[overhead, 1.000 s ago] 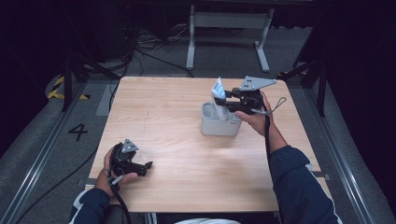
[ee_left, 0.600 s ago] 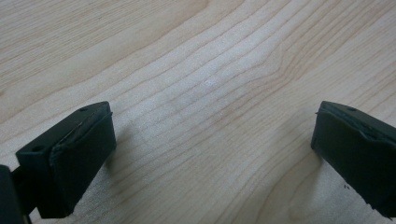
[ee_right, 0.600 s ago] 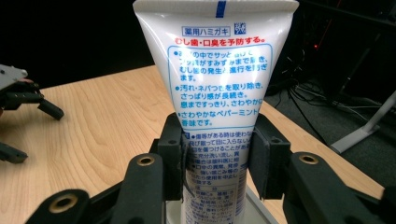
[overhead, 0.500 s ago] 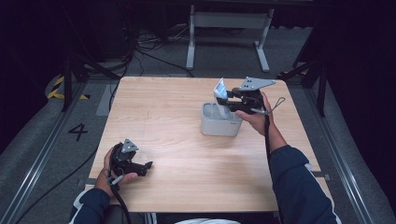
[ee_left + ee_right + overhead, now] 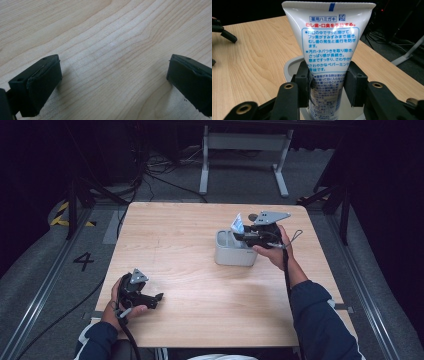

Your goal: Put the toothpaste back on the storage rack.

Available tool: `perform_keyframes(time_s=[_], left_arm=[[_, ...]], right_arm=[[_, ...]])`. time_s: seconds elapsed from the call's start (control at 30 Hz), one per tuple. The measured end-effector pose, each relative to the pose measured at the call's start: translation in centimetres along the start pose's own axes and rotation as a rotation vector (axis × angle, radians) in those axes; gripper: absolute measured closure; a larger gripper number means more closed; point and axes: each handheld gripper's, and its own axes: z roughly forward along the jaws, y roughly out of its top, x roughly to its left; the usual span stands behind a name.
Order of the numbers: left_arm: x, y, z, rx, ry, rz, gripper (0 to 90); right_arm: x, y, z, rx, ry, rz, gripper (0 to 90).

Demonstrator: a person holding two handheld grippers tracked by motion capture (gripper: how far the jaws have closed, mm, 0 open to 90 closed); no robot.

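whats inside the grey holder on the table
The toothpaste tube stands upright in the grey holder, its lower end going into the opening, gripped by the right gripper. The tube and fingers cover the bottom of the holder.

The person wears a dark navy jacket with long sleeves; the right sleeve [image 5: 320, 320] shows a thin white stripe near the shoulder, and the left sleeve [image 5: 97, 340] has a pale band at the cuff. Each hand carries a black tool. The left tool [image 5: 145, 296] is topped by a small grey three-cornered plate, and a black cable trails from it toward the near edge. Its two jaws are thick black blocks with matte rubbery faces and small screw holes on top. The right tool [image 5: 246, 237] bears a larger grey three-cornered plate and a thin looped cord. Its black jaw arms carry brass-coloured rivets at the joints.
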Motion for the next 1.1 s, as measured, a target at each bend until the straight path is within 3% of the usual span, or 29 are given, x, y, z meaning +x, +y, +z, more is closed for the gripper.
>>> perform_keyframes(time_s=[0.73, 1.1], left_arm=[[0.0, 0.0, 0.0, 0.000, 0.000, 0.000, 0.2], [0.0, 0.0, 0.0, 0.000, 0.000, 0.000, 0.2]], right_arm=[[-0.4, -2.0, -0.5, 0.055, 0.000, 0.008, 60.6], [-0.4, -2.2, -0.8, 0.066, -0.001, 0.002, 59.3]])
